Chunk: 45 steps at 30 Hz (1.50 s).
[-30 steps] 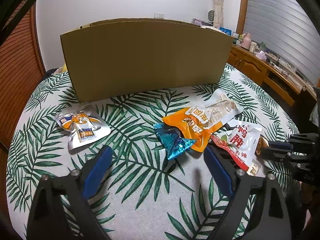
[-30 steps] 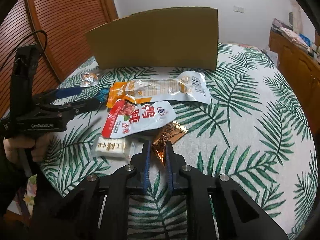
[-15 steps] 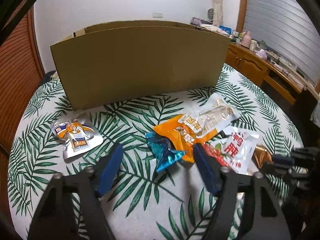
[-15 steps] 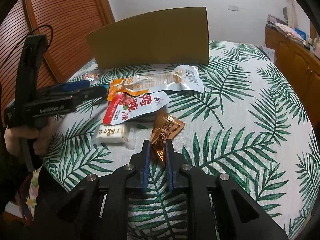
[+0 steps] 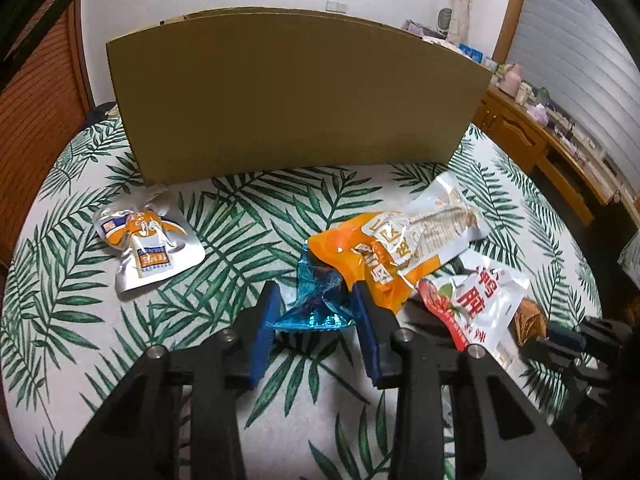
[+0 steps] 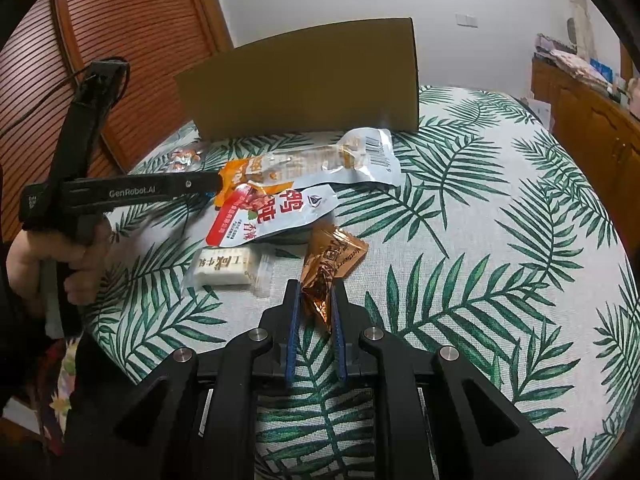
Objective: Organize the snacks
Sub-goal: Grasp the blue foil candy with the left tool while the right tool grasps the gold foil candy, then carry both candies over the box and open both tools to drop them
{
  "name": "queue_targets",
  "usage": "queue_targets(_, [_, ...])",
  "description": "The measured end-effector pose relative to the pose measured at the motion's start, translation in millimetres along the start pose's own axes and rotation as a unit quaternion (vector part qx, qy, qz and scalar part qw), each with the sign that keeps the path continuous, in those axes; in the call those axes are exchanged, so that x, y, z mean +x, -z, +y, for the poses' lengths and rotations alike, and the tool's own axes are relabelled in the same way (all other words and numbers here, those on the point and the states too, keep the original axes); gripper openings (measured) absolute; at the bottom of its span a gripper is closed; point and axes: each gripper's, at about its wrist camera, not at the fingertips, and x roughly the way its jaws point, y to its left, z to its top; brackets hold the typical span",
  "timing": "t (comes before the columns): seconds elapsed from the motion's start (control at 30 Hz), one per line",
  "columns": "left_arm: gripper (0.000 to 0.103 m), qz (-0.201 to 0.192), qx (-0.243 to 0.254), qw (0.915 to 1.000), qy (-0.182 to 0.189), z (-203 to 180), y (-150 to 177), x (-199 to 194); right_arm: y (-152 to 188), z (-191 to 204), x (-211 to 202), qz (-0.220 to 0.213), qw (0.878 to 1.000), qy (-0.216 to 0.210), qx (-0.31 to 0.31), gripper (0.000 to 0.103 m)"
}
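Several snack packets lie on the palm-leaf tablecloth in front of a tall cardboard box. My left gripper has its jaws closing on a crumpled blue foil packet, and both pads touch it. My right gripper is shut on a copper foil packet, whose far end rests near the cloth. Beside the blue packet lie an orange-and-white packet and a red-and-white packet. A silver packet lies apart at the left. A small white pack sits left of the copper one.
The box stands upright across the far side of the round table; its inside is hidden. A slatted wooden door is at the left, and a wooden cabinet at the right. A hand holds the left gripper's handle.
The left gripper's jaws have narrowed from wide open onto the blue packet and moved in over it. The right gripper keeps its grip on the copper packet and has hardly moved.
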Motion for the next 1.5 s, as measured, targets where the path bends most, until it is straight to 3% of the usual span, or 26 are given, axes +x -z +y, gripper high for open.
queue_targets(0.43, [0.036,0.006,-0.002,1.0000,-0.001,9,8,-7,2,0,-1,-0.004,1.000,-0.001,-0.004,0.011])
queue_targets(0.57, [0.052,0.007,0.004,0.9999,-0.008,5,1,-4,2,0,0,-0.004,1.000,-0.002,-0.003,0.011])
queue_targets(0.83, [0.053,0.003,0.025,0.9994,-0.024,1,-10,0,1,1,0,-0.004,1.000,-0.002,-0.005,0.011])
queue_targets(0.97, [0.050,0.007,0.030,0.9992,-0.025,1,-7,0,1,0,-1,-0.003,1.000,-0.003,-0.006,0.011])
queue_targets(1.07, [0.034,0.010,0.036,0.9990,-0.026,0,-3,1,1,0,-1,-0.004,1.000,-0.002,-0.006,0.011])
queue_targets(1.17, [0.024,0.017,0.046,0.9982,-0.034,-4,0,1,2,0,-1,-0.005,1.000,-0.002,-0.004,0.012])
queue_targets(1.5, [0.023,0.003,0.033,0.9991,-0.027,0,9,-18,-1,-3,-3,-0.004,1.000,0.001,-0.002,0.011])
